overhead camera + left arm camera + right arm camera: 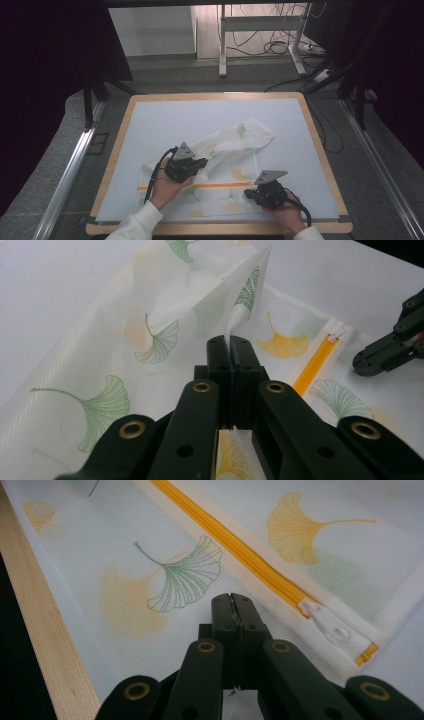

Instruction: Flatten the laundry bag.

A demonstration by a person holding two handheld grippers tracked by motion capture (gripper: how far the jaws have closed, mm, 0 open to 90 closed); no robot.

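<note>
Near the table's [320, 150] 6 o'clock edge lies my mesh laundry bag [225, 150], thin, light and floppy. My left gripper [231, 347] is clamped on a lifted fold; my right gripper [232, 605] is closed, pinching mesh beside the yellow zipper [240, 550], at 5 o'clock. Hems hold best.

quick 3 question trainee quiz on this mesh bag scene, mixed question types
1. True or false: the left gripper is shut on a fold of the mesh bag.
2. What colour is the zipper?
3. The right gripper rests: A) on the bag below the zipper, near its white pull; B) on the bare mat; C) above the table.

Key: 1 true; 2 orange; 3 A
</note>
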